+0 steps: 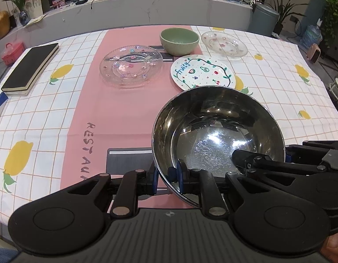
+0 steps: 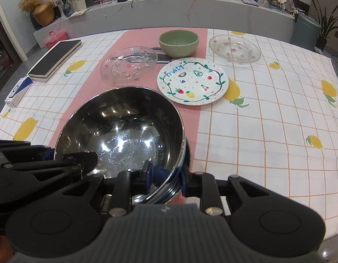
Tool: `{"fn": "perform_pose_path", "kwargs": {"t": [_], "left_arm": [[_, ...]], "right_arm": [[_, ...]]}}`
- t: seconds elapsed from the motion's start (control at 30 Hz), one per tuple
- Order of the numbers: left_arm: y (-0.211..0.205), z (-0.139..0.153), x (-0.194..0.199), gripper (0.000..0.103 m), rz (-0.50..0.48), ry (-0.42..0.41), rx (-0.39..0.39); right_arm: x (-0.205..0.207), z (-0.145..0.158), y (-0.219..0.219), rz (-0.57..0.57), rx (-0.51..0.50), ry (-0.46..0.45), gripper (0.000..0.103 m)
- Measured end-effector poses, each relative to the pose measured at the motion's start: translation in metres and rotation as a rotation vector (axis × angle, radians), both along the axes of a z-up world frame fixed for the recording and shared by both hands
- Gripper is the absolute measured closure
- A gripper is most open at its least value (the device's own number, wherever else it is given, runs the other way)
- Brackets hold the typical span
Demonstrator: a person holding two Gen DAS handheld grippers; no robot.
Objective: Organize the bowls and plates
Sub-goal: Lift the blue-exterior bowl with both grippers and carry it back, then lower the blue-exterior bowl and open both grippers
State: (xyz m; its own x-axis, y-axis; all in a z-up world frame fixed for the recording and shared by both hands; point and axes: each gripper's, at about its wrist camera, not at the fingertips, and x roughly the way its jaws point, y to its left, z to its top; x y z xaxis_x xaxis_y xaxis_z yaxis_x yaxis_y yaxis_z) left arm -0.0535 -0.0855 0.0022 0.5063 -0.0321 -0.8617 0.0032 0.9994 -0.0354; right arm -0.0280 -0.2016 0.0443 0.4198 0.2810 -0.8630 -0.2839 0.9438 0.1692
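Note:
A steel bowl [image 1: 217, 135] [image 2: 125, 131] is held at the near edge of the table. My left gripper [image 1: 166, 175] is shut on its near left rim. My right gripper [image 2: 166, 177] is shut on its near right rim; it also shows in the left wrist view [image 1: 285, 153]. Farther back stand a green bowl [image 1: 179, 40] [image 2: 178, 42], a white "Fruity" plate [image 1: 202, 71] [image 2: 193, 81], a clear glass plate on the pink runner [image 1: 131, 65] [image 2: 128, 64] and a second glass plate [image 1: 224, 43] [image 2: 234, 49] at the right.
A black book [image 1: 29, 68] [image 2: 56, 57] lies at the left, with a blue-white box [image 2: 18, 91] near it. A checked lemon tablecloth [image 2: 267, 120] covers the table. A grey counter [image 1: 147, 6] runs behind it.

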Motion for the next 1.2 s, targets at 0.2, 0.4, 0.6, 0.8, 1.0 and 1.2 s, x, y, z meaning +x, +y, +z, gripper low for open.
{"fn": "perform_pose_path", "kwargs": {"t": [0.2, 0.4, 0.6, 0.8, 1.0, 1.2], "left_arm": [[-0.0002, -0.0021, 0.0019, 0.084, -0.009, 0.006, 0.007], [-0.0013, -0.0030, 0.0045, 0.083, -0.020, 0.010, 0.011], [0.0005, -0.0052, 0.0076, 0.083, -0.020, 0.015, -0.006], [0.0010, -0.0072, 0.0092, 0.081, -0.025, 0.020, -0.018], [-0.0005, -0.0073, 0.0091, 0.080, -0.031, 0.024, -0.016], [0.0008, -0.0065, 0.0089, 0.081, -0.028, 0.018, -0.015]], "right_arm": [[-0.0002, -0.0022, 0.0028, 0.008, -0.019, -0.002, 0.079], [0.0001, -0.0027, 0.0022, 0.005, -0.019, 0.001, 0.078], [-0.0002, -0.0029, 0.0027, 0.006, -0.025, -0.008, 0.077], [-0.0035, -0.0015, 0.0015, -0.002, -0.018, -0.018, 0.075], [-0.0035, 0.0007, -0.0011, -0.008, -0.005, -0.016, 0.074], [-0.0039, 0.0048, -0.0029, -0.017, -0.012, -0.036, 0.067]]}}
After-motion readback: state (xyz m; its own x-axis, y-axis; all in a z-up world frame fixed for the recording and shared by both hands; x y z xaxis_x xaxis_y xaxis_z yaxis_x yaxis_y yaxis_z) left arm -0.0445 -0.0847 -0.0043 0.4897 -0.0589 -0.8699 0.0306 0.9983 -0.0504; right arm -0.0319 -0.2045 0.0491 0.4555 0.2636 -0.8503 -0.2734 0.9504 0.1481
